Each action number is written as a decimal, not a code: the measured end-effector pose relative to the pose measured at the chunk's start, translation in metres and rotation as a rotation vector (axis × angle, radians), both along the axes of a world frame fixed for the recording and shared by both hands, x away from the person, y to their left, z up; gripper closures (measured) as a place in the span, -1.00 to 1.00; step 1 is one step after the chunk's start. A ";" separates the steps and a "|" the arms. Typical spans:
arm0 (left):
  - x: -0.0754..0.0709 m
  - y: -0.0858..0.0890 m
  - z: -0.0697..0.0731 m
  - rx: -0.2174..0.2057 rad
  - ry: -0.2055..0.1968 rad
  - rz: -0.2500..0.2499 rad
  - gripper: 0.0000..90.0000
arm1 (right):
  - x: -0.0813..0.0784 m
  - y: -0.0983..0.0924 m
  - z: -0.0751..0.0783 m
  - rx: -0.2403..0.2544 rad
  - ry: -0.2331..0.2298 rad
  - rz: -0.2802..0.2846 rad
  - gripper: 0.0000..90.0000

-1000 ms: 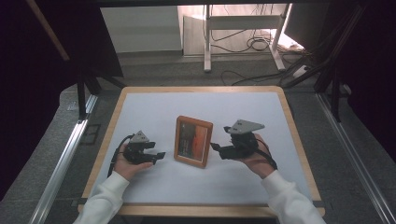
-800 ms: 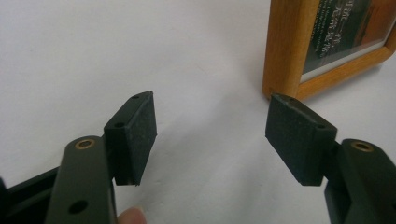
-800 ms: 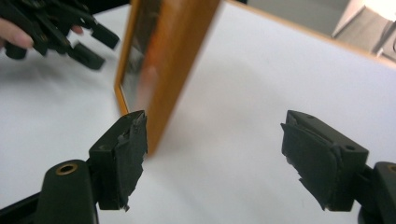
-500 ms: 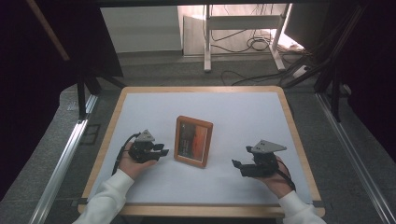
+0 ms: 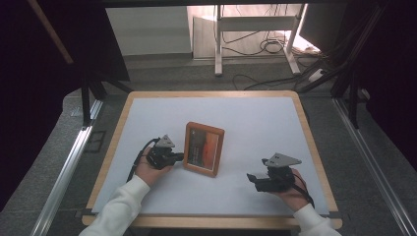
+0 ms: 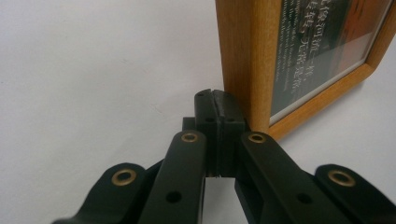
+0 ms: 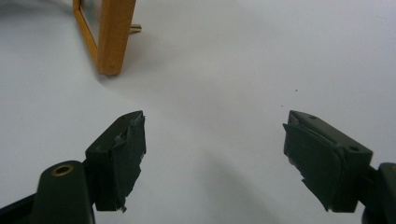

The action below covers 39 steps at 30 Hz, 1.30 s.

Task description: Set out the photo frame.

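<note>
A wooden picture frame (image 5: 204, 149) with a dark and orange print stands upright in the middle of the white table (image 5: 255, 118). My left gripper (image 5: 180, 157) is shut with nothing between its jaws, its tip right beside the frame's left edge. In the left gripper view the closed left gripper (image 6: 215, 109) sits against the wooden frame (image 6: 243, 60). My right gripper (image 5: 253, 178) is open near the front right of the table, well apart from the frame. In the right gripper view the right gripper (image 7: 215, 154) spans bare table, with the frame's corner (image 7: 112, 32) far off at the upper left.
The table has a wooden rim (image 5: 314, 147). Metal rails (image 5: 64, 167) run along both sides on the grey floor. Beyond the far edge stand a white metal stand (image 5: 219, 44) and loose cables (image 5: 265, 46).
My right gripper has drawn back from the frame's right side, to the right and toward the front edge. The left gripper stayed by the frame's left edge. The frame still stands.
</note>
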<state>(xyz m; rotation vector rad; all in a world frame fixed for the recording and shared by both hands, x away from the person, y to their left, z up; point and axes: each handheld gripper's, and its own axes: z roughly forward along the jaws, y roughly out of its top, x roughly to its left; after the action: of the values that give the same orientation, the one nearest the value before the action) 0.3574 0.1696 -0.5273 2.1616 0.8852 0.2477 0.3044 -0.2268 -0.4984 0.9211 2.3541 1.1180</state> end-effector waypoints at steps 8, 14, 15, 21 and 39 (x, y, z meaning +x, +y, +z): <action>-0.003 -0.002 0.000 0.034 -0.015 -0.019 1.00 | -0.001 0.002 0.000 -0.011 -0.003 0.002 -0.54; -0.007 -0.004 -0.001 0.039 -0.016 -0.024 1.00 | -0.001 0.002 0.000 -0.016 -0.007 0.006 -0.54; -0.007 -0.003 -0.001 0.046 -0.015 -0.030 1.00 | -0.001 0.002 0.000 -0.014 -0.008 0.003 -0.54; -0.012 -0.005 -0.001 0.046 -0.012 -0.043 1.00 | 0.000 0.001 0.000 -0.017 -0.009 0.000 -0.54; -0.021 0.004 0.002 0.032 -0.009 -0.018 1.00 | 0.001 -0.002 0.000 -0.016 -0.009 -0.008 -0.54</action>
<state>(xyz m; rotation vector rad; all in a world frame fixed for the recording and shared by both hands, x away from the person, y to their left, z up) 0.3363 0.1734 -0.5256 2.1952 0.8613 0.2640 0.3051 -0.2284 -0.4984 0.9174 2.3472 1.0957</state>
